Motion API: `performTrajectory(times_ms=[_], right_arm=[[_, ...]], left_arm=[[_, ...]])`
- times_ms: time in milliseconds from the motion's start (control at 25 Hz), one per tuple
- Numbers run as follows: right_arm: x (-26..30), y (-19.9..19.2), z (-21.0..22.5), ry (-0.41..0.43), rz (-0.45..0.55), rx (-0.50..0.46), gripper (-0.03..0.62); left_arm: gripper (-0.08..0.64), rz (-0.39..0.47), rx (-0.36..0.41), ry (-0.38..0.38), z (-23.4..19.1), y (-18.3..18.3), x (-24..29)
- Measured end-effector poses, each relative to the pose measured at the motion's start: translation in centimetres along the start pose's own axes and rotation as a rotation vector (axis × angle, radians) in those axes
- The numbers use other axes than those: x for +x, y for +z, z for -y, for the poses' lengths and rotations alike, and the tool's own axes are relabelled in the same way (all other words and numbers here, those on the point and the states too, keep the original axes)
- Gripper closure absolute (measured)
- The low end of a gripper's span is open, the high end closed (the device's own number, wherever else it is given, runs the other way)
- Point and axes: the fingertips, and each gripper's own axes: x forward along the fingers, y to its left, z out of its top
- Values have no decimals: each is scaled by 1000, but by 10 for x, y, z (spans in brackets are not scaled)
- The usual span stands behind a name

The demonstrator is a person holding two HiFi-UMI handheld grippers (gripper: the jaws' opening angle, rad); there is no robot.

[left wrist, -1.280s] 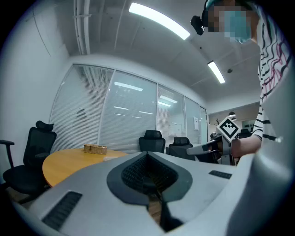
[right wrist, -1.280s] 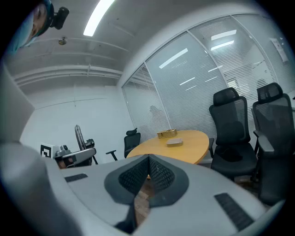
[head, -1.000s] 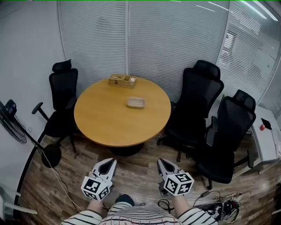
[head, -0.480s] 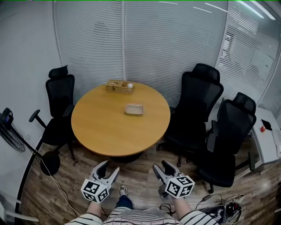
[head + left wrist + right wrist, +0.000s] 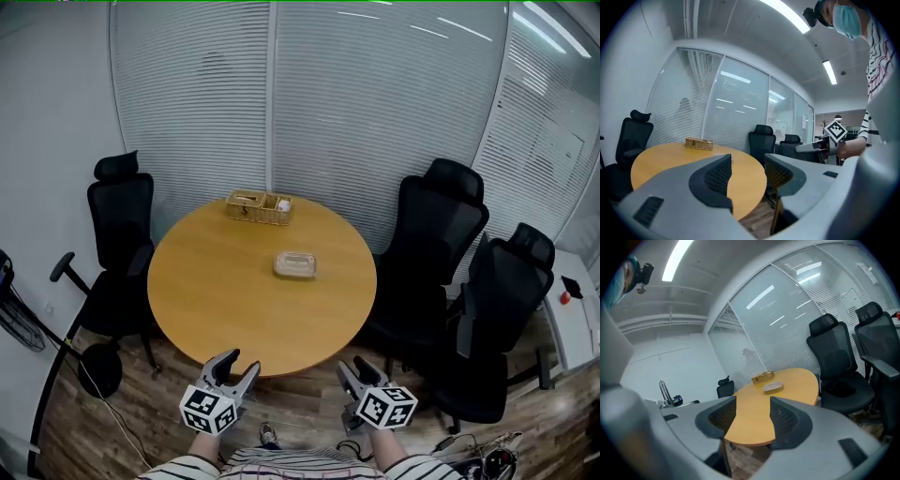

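Round table stood in the middle of the head view, on a wooden floor in front of a glass wall with blinds. A wicker basket rested near the far edge of the table, and a shallow dish lay near its centre, well apart from the basket. One black office chair stood at the left side of the table and two more at the right. The left gripper and the right gripper were held side by side just short of the near edge of the table, above the floor. Both pointed toward the table and touched nothing.

Left gripper view: the jaws of the left gripper were apart, with nothing between them. The near edge of the table and a strip of floor showed through the gap. The wicker basket sat on the far side of the table top. The marker cube of the right gripper appeared at the right.

Right gripper view: the jaws of the right gripper were likewise apart and empty. The table filled the gap between them from behind. The shallow dish lay nearer than the wicker basket. An office chair stood just beside the table at the right.
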Motion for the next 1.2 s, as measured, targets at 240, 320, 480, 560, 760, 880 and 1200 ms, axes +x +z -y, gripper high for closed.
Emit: performTrajectory(times_ms=[240, 320, 480, 560, 760, 880, 1200], right_arm=[[74, 7, 3, -52, 11, 35, 374], [93, 12, 2, -66, 27, 48, 374], [121, 19, 4, -99, 39, 56, 374], [131, 23, 7, -112, 38, 56, 374], [152, 30, 17, -127, 24, 53, 374], [167, 31, 26, -129, 14, 53, 374], [215, 59, 60, -107, -4, 50, 374]], left_arm=[[362, -27, 2, 9, -80, 0, 25], [362, -31, 11, -8, -100, 5, 34], [362, -35, 14, -41, -128, 9, 52], [362, -37, 0, -49, -136, 7, 61], [362, -55, -13, -69, -144, 0, 79], [362, -50, -19, -66, -151, 1, 88], [362, -35, -21, -23, -177, 16, 140]])
